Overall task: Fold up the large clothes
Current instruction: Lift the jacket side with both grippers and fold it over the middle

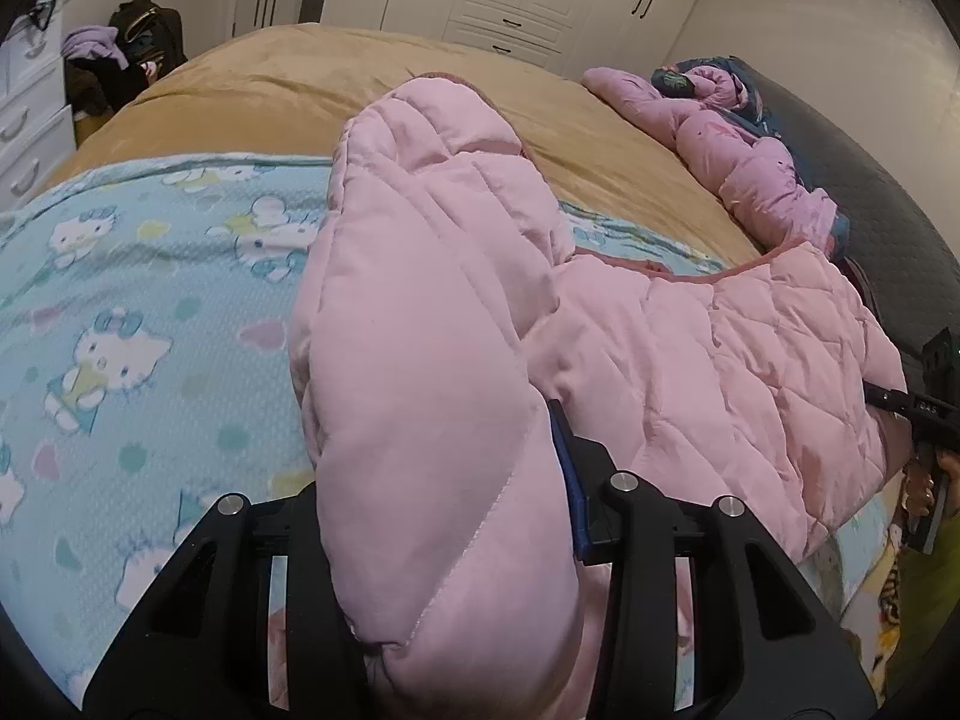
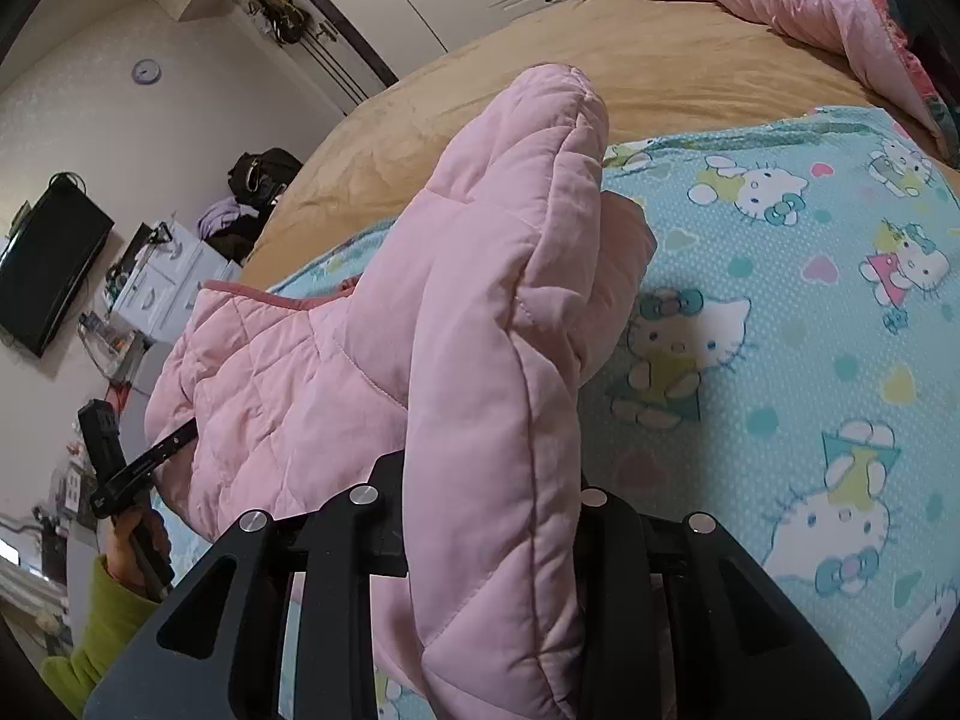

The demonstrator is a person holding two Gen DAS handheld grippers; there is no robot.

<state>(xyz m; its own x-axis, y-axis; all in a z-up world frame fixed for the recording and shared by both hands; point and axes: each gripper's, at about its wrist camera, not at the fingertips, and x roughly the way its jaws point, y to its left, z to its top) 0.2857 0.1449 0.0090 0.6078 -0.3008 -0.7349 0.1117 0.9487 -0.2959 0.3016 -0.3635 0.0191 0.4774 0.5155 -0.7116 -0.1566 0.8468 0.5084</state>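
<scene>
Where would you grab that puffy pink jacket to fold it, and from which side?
By its two sleeves, one per claw, coming from the near side along each sleeve. The pink quilted jacket is broad in the body, but the sleeves are narrow padded tubes that fit between the jaws; left claw and right claw each grip one.

The pink jacket [image 1: 420, 360] swallows the left gripper's [image 1: 444, 504] left fingertip at lower centre, its hem runs off the bottom edge, and the right gripper [image 2: 492, 510] vanishes likewise.
</scene>
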